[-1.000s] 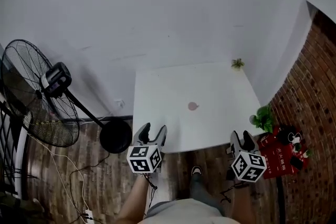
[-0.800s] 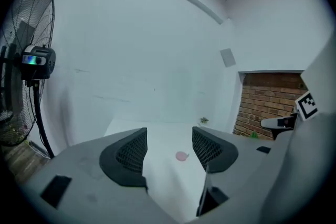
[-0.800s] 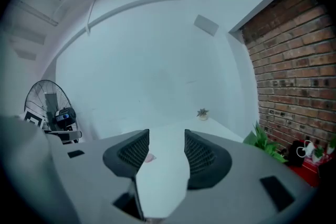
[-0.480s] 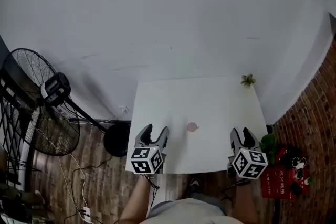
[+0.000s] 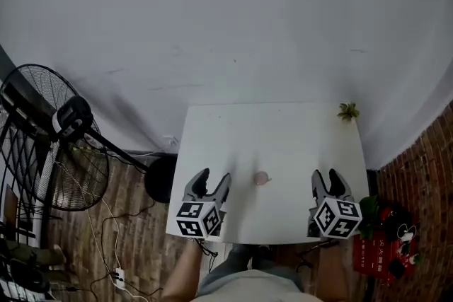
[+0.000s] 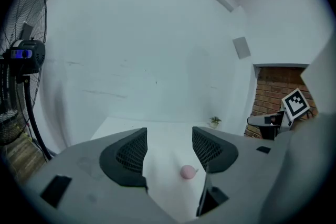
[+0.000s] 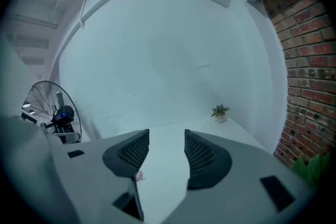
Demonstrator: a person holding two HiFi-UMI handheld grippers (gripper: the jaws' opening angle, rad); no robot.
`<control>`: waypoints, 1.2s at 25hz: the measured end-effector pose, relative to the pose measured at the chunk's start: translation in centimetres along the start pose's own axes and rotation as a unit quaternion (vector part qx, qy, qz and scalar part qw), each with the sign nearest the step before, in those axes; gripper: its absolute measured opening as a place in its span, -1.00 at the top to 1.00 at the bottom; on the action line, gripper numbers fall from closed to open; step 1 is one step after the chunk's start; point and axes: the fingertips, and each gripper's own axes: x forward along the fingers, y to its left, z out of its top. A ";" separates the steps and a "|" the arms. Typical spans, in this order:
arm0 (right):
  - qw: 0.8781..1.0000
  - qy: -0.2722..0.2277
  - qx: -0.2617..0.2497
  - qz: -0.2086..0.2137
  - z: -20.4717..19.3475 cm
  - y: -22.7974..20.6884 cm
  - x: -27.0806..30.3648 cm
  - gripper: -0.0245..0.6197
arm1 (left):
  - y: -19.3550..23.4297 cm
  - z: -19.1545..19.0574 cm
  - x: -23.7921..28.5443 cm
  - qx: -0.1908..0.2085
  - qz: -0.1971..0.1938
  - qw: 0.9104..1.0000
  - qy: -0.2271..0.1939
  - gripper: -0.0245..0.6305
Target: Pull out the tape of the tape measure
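Note:
A small round pink tape measure [image 5: 261, 179] lies on the white table [image 5: 283, 134], near its front edge. In the left gripper view the tape measure [image 6: 187, 172] shows low between the jaws, closer to the right one. A sliver of the tape measure [image 7: 139, 177] peeks past the left jaw in the right gripper view. My left gripper [image 5: 212, 183] is open over the table's front left, left of the tape measure. My right gripper [image 5: 324, 180] is open at the front right. Both hold nothing.
A little potted plant [image 5: 347, 112] stands at the table's far right corner. A black standing fan [image 5: 49, 141] is on the wooden floor to the left, its round base [image 5: 160, 189] beside the table. A brick wall [image 7: 310, 60] and red items [image 5: 382, 258] are on the right.
The view has shifted: the table now sits closer under me, and both grippers have come forward over its front edge, flanking the tape measure. Both jaws stay open.

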 end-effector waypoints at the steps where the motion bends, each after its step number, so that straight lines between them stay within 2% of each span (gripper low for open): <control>1: 1.000 0.004 0.000 0.000 -0.1 0.0 0.4 0.27 | 0.0 -0.1 0.4 0.000 -0.002 1.000 0.003 0.15; 12: 1.000 0.016 0.009 -0.024 -0.5 -0.2 2.5 0.27 | -0.8 -1.0 4.0 0.016 -0.063 0.997 0.035 0.15; 17: 0.998 0.028 0.017 -0.045 -1.7 -0.7 2.1 0.27 | -1.4 -2.0 5.5 0.035 -0.101 0.993 0.055 0.15; 24: 0.996 0.037 0.032 -0.078 -3.4 -1.7 1.0 0.27 | -4.0 -3.8 8.2 0.085 -0.178 0.976 0.089 0.15; 30: 0.992 0.043 0.045 -0.107 -5.1 -3.1 0.0 0.27 | -6.9 -6.2 9.7 0.118 -0.255 0.952 0.121 0.15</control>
